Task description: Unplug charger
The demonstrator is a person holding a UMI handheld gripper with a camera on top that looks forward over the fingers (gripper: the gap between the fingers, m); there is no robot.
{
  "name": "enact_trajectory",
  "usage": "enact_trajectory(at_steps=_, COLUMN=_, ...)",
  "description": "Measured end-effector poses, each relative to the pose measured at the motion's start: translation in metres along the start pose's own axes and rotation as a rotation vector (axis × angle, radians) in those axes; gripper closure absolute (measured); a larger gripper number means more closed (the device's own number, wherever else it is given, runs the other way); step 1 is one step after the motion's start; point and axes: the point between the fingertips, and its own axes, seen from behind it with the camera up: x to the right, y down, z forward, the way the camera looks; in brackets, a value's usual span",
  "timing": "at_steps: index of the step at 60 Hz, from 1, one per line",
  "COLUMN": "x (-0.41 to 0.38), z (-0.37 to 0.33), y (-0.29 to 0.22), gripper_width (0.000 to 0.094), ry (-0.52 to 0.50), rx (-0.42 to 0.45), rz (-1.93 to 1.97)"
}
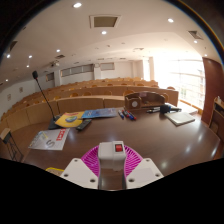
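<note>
My gripper (112,168) is raised above a long wooden table (120,132) in a lecture hall. Its two white fingers (80,172), with magenta pads, press from both sides on a white charger block (113,158) that has a red switch on top. The block is held clear of the table, and no cable or socket shows on it. Its lower part is hidden between the fingers.
On the table lie a leaflet (48,139), a yellow item (68,119), a blue booklet (98,113), pens (128,115), a dark device (165,107) and a notebook (181,117). A gooseneck microphone (40,88) stands at the left. Rows of wooden desks lie beyond.
</note>
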Motion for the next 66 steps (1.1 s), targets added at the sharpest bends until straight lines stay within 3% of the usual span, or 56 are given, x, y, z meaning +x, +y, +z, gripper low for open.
enact_trajectory(at_steps=10, x=0.02, z=0.019, y=0.069, gripper_width=0.0594, ry=-0.044, rx=-0.16, rz=0.049)
enact_trajectory(at_steps=20, x=0.038, z=0.032, y=0.093, gripper_width=0.0497, ry=-0.041, rx=-0.211, rz=0.059)
enact_trajectory(at_steps=23, x=0.044, z=0.03, y=0.087, gripper_width=0.0394, ry=-0.028, rx=-0.206, rz=0.042)
enact_trajectory(at_steps=29, x=0.053, z=0.025, y=0.077, gripper_width=0.007, ry=-0.017, rx=-0.195, rz=0.014)
enact_trajectory(at_steps=43, x=0.054, z=-0.026, y=0.053, gripper_width=0.0084, ry=-0.002, rx=-0.134, rz=-0.03)
enact_trajectory(at_steps=66, x=0.028, z=-0.207, y=0.067, gripper_width=0.0085, ry=0.032, rx=-0.11, rz=-0.092)
